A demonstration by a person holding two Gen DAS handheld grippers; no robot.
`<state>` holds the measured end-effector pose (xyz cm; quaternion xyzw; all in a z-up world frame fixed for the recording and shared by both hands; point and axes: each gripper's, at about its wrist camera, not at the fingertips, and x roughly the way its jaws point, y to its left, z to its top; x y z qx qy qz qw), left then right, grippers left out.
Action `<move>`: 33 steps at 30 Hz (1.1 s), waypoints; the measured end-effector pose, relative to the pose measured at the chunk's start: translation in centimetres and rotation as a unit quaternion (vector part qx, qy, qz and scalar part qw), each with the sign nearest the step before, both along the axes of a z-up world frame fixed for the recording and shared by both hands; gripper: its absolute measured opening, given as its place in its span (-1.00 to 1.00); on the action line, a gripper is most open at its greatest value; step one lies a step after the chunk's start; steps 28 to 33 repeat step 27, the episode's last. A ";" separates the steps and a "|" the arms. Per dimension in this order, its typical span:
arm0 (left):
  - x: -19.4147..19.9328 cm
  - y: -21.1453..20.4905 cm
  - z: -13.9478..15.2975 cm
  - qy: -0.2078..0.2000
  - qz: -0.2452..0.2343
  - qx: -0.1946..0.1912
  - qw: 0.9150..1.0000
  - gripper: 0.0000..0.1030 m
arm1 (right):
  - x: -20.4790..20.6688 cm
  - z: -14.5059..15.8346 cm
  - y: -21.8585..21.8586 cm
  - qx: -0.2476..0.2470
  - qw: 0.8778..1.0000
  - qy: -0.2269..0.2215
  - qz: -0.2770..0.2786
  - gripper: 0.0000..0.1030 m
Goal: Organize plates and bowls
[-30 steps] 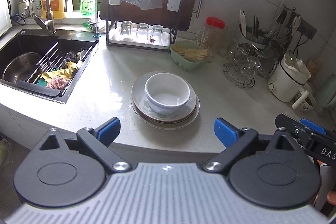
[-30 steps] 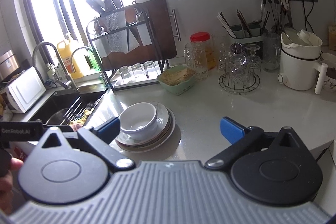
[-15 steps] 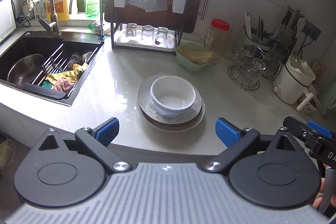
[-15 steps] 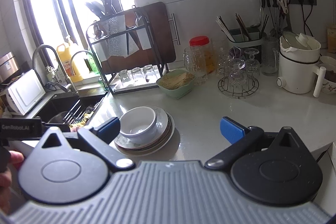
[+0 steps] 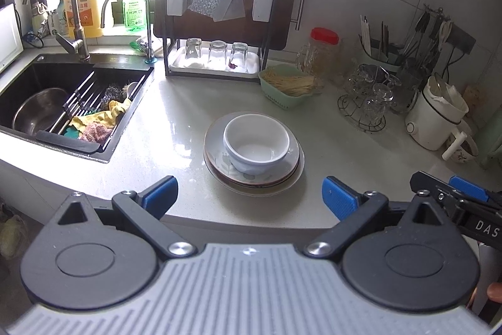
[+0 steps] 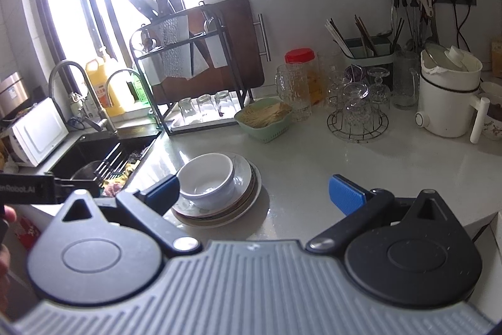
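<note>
- Bowl [image 5: 256,142] sits upright inside a stack of plates [image 5: 254,175] on the counter [image 5: 175,115], between the sink [image 5: 62,102] and the glass stand [image 5: 365,102], close to the front edge
- Left gripper [image 5: 249,197] hangs short of the stack with its fingers spread wide and nothing between them; right gripper [image 6: 254,190] is likewise spread and empty, its left finger overlapping the bowl only in view
- Bowl walls look glazed and the counter shows wet glints, so a pinch on the rim could slip and drop it back onto the plates, chipping them
- Lifting the whole stack by one edge risks the plates sliding apart, since they differ in size
- A push instead of a clean grip could shove the stack toward the counter edge or the sink
- Green basket [image 5: 287,85] and the glasses stand behind, so an overshoot could knock them
</note>
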<state>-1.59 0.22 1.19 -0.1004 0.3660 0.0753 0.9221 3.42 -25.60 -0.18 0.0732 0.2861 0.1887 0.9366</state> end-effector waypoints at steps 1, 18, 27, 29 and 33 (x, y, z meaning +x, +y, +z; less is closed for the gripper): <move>-0.1 0.1 0.0 0.001 0.002 -0.001 1.000 0.94 | 0.0 0.0 0.0 -0.002 1.000 -0.001 -0.001 1.00; -0.2 0.5 -0.2 0.005 0.007 -0.001 1.000 0.94 | 0.0 -0.4 0.5 -0.004 1.000 0.005 0.002 1.00; 0.1 0.5 -0.7 0.014 0.005 0.007 1.000 0.94 | 0.3 -0.8 0.8 -0.008 1.000 0.012 0.009 1.00; 0.1 0.5 -0.7 0.014 0.005 0.007 1.000 0.94 | 0.3 -0.8 0.8 -0.008 1.000 0.012 0.009 1.00; 0.1 0.5 -0.7 0.014 0.005 0.007 1.000 0.94 | 0.3 -0.8 0.8 -0.008 1.000 0.012 0.009 1.00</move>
